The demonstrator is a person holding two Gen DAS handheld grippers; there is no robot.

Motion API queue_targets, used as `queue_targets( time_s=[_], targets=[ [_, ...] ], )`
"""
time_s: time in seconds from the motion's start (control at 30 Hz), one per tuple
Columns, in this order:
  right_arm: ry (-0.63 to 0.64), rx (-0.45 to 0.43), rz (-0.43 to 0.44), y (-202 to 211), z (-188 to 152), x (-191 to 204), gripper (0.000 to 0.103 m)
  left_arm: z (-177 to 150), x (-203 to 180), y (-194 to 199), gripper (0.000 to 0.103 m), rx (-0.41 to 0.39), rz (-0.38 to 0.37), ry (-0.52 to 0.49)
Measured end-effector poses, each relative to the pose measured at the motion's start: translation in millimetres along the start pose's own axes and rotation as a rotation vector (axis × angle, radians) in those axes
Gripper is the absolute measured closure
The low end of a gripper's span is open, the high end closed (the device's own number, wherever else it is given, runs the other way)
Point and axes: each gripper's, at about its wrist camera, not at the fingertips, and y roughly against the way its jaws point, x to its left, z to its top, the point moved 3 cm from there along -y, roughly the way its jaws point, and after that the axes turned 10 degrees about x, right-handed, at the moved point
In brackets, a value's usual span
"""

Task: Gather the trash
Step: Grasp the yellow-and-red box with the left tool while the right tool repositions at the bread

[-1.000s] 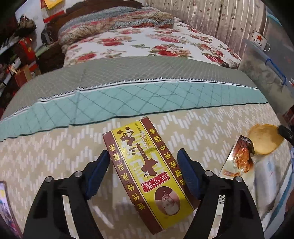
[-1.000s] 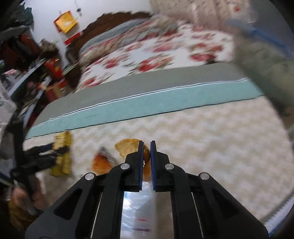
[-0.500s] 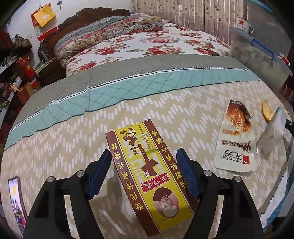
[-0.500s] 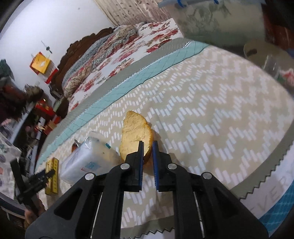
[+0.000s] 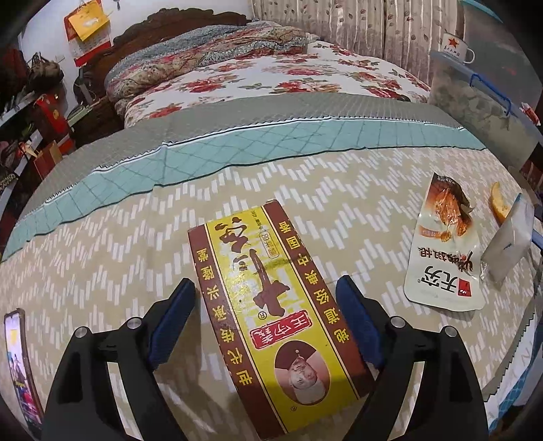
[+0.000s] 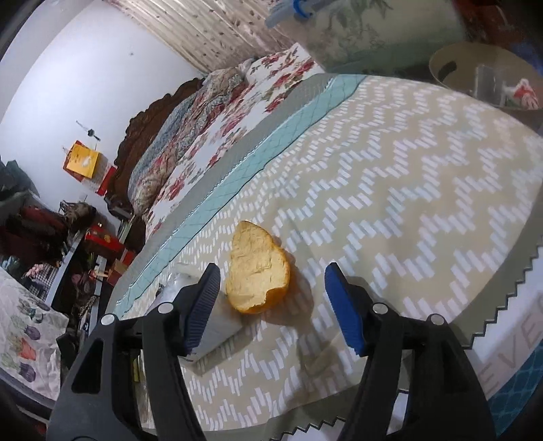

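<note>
Left wrist showed your left gripper (image 5: 264, 308) spread around the stiff, light yellow-and-maroon cardboard box (image 5: 275, 325), best pinched across its long edges, while your right gripper (image 6: 271, 302) gaped at the soft, featherweight orange peel (image 6: 257, 271).

Bed (image 5: 101, 244), beige zigzag-patterned cover with teal quilted band (image 5: 271, 146) and grey strip beyond. Floral sheet (image 5: 271, 74) and folded floral quilt (image 5: 210, 47) toward carved dark headboard (image 5: 176, 23). Phone (image 5: 18, 366), screen lit, at left edge of cover. White enamel mug with red star (image 5: 453, 44) on clear lidded storage box (image 5: 475, 91). Yellow-and-red wall calendar (image 6: 83, 159).
</note>
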Motion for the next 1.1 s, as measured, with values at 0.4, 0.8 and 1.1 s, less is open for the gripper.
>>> queue_targets(
  time_s=[0.4,0.8,1.1],
  targets=[
    [-0.045,0.051,0.018,-17,-6,2,0.038,-1,2,1,0.020,0.000,-0.007,0.008],
    [-0.066,0.047,0.037,-18,-8,-4,0.038,-1,1,1,0.015,0.004,-0.013,0.005],
    [-0.086,0.057,0.056,-17,-11,-5,0.038,0,2,-2,0.009,0.013,-0.017,0.006]
  ],
)
